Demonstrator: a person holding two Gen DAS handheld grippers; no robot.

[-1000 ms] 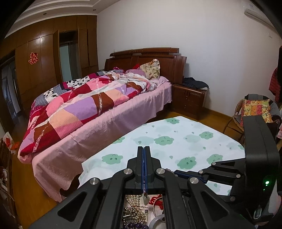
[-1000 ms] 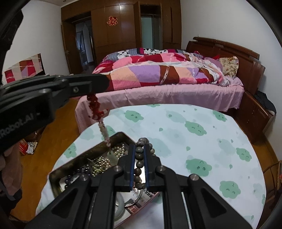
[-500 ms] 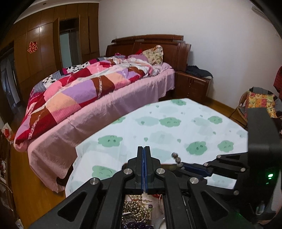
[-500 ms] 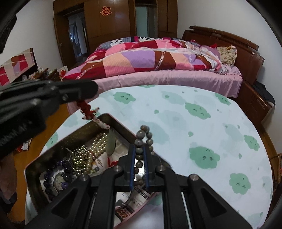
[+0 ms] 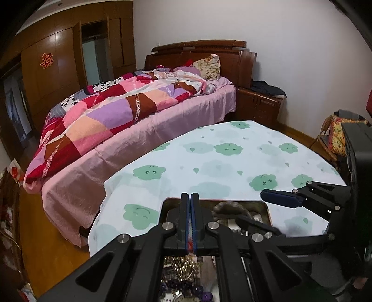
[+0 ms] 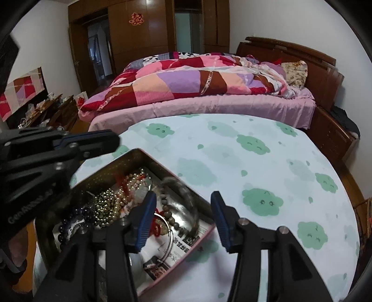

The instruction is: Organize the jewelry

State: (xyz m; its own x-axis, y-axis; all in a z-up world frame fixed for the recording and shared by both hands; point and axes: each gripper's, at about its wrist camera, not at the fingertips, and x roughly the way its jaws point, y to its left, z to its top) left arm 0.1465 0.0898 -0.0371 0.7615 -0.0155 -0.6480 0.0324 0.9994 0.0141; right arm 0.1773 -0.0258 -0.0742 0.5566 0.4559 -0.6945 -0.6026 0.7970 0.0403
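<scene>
A red double-happiness sign (image 6: 136, 19) hangs upper centre. The right gripper (image 6: 182, 210), fingers just released, hovers over the brown bead bracelet (image 6: 171, 217) in the tin (image 6: 130, 156); the left gripper (image 5: 190, 209) is clenched empty.

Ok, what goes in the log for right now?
left gripper: shut, over tin | right gripper: just opened, gripping nothing | grey bead bracelet: in tin | stage: bracelet released

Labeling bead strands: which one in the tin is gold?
The gold bead strand, heaped mid-tin, left of the grey-brown bead bracelet; the dark purple beads lie nearer the left edge.
</scene>
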